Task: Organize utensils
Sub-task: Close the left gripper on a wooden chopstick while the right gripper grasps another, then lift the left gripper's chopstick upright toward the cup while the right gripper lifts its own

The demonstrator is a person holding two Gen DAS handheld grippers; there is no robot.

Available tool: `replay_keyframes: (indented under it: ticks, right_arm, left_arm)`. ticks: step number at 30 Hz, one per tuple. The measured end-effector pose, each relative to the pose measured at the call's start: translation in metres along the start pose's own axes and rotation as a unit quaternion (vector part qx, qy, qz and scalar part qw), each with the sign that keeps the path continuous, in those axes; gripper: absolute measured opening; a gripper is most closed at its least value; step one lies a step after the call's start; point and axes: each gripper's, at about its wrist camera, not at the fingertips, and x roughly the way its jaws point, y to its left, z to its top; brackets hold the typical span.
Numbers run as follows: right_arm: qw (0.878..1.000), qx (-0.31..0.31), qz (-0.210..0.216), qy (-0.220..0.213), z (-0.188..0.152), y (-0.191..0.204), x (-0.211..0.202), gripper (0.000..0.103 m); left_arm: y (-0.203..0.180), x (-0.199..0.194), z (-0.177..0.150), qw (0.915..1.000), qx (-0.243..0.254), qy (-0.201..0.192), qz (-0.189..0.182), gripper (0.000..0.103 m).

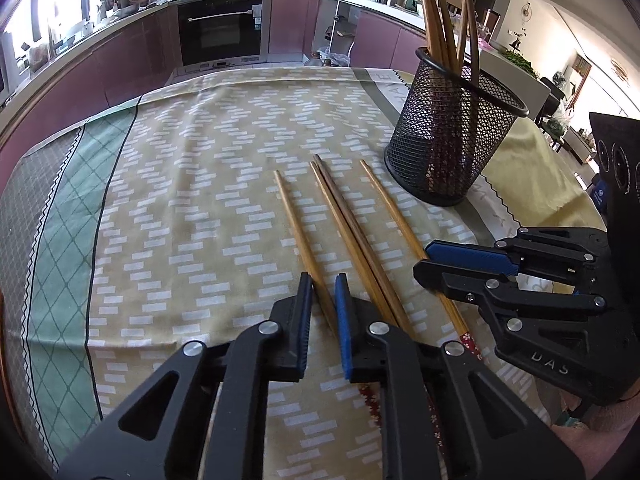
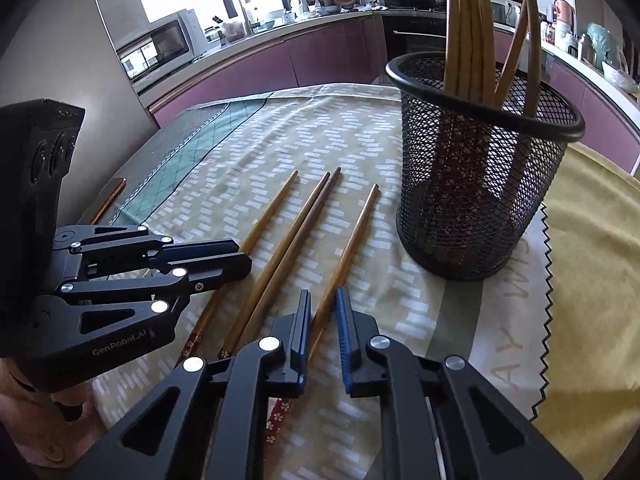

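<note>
Several wooden chopsticks lie side by side on the patterned tablecloth (image 1: 200,184). My left gripper (image 1: 324,280) is open, its jaws on either side of the leftmost chopstick (image 1: 298,228), low over the cloth. My right gripper (image 2: 324,296) is open, its jaws on either side of the rightmost chopstick (image 2: 352,236). A touching pair of chopsticks (image 1: 344,216) lies between them. A black mesh holder (image 1: 452,128) with several chopsticks standing in it is at the right; it also shows in the right wrist view (image 2: 476,176). The right gripper also shows in the left wrist view (image 1: 422,258), and the left gripper in the right wrist view (image 2: 244,256).
A yellow cloth (image 2: 592,280) with a zigzag edge lies to the right of the holder. Kitchen counters, an oven (image 1: 220,28) and purple cabinets stand beyond the table's far edge. A phone-like object (image 2: 110,198) lies at the table's left edge.
</note>
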Motion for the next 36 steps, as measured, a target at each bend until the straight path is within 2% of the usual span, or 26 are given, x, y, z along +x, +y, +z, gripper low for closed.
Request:
replay_keyframes:
  ticks: [5, 11, 23, 36]
  right_arm:
    - [1.0, 0.022, 0.01, -0.004, -0.002, -0.005, -0.001, 0.006]
    - [0.999, 0.027, 0.02, -0.015, -0.002, -0.01, -0.01, 0.006]
    - [0.997, 0.025, 0.059, -0.044, 0.001, -0.007, -0.033, 0.006]
    - [0.994, 0.024, 0.075, -0.071, 0.002, -0.009, -0.055, 0.006]
  left_arm:
    - [0.006, -0.002, -0.002, 0.9997, -0.021, -0.002, -0.009, 0.008]
    - [0.007, -0.01, -0.004, 0.9995, -0.027, -0.01, -0.014, 0.007]
    - [0.004, -0.035, -0.001, 0.9985, -0.019, -0.033, -0.039, 0.007]
    - [-0.009, -0.06, 0.004, 0.9969, -0.008, -0.055, -0.056, 0.007]
